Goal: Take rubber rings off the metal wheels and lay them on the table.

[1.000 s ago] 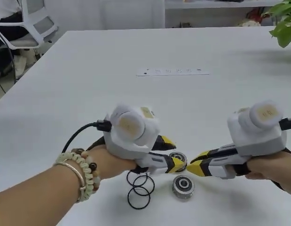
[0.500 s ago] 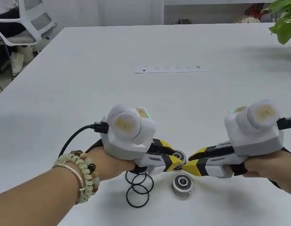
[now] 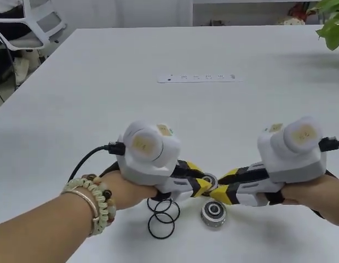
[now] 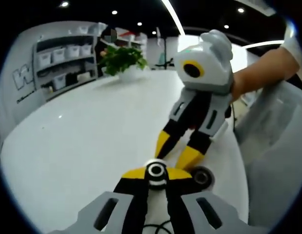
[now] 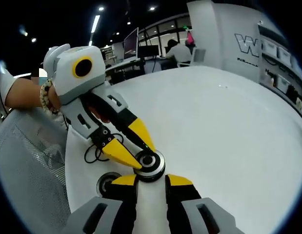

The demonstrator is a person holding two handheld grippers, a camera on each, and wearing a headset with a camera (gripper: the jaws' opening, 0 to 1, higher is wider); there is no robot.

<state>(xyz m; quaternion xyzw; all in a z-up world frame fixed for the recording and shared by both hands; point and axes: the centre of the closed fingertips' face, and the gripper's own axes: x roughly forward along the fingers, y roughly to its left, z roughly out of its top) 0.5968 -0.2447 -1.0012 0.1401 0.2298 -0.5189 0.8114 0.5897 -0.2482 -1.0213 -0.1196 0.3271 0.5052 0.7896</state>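
Clamping a small metal wheel (image 3: pixel 208 179) between its yellow-tipped jaws, the left gripper (image 3: pixel 202 185) is held low over the white table (image 3: pixel 240 120), gripped by a hand whose wrist wears beaded bracelets (image 3: pixel 98 204). In the left gripper view the wheel sits squarely between the two yellow tips, its round face turned toward the camera. The right gripper (image 3: pixel 218 191) comes in from the opposite side, nose to nose with the left one, and its jaws stand apart with their tips at the wheel's near edge. In the right gripper view the wheel shows a dark outer band and lies just above the gap between those tips; whether they actually touch the band cannot be told. A second wheel (image 3: pixel 214 211) lies flat on the table just below the meeting point of the two grippers, apart from both. Three black rubber rings (image 3: pixel 164 216) lie on the table to the left of that second wheel, overlapping one another, partly tucked under the left gripper's body in the head view. A black cable (image 3: pixel 90 159) loops out from the back of the left gripper. Farther up the table, well apart from the work, lies a white power strip (image 3: pixel 199 78). A green plant (image 3: pixel 333 27) shows at the far right corner and an office chair (image 3: pixel 32 22) stands beyond the far left edge of the table.
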